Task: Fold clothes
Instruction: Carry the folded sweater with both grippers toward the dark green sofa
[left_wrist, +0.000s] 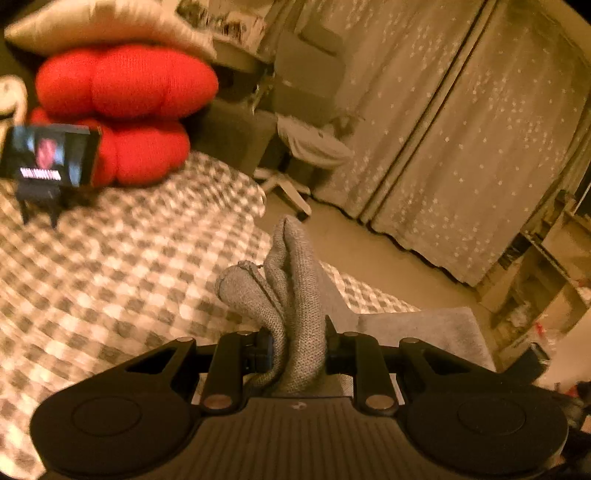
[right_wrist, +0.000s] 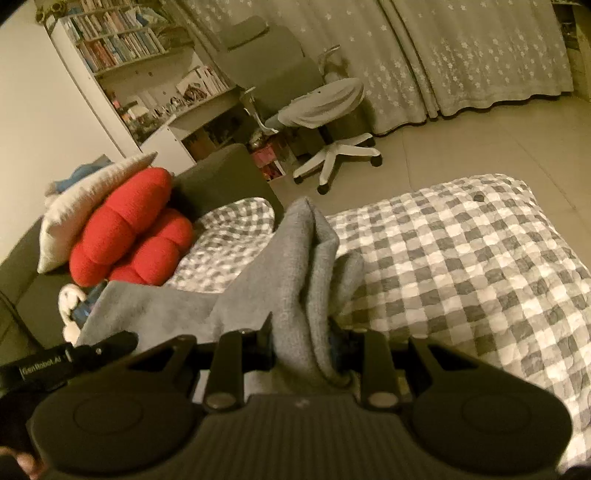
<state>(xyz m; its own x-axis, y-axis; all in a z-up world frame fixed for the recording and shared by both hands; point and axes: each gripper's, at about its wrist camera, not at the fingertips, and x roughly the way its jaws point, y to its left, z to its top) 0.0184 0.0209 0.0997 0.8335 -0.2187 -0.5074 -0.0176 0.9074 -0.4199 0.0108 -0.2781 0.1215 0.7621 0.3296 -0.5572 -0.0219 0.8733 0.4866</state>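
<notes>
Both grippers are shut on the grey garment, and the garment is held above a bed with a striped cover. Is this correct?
Not quite. The bed cover is checked, not striped, as the right wrist view shows. The rest holds: the left gripper and the right gripper are each shut on the grey garment.

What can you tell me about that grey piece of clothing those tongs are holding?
The grey garment looks like soft knitted fabric, plain with no pattern visible. It is bunched into upright folds where each pair of tongs pinches it: the left tongs and the right tongs are both shut on it. A flatter stretch hangs between them, above the checked bedspread. What kind of garment it is cannot be told.
</notes>
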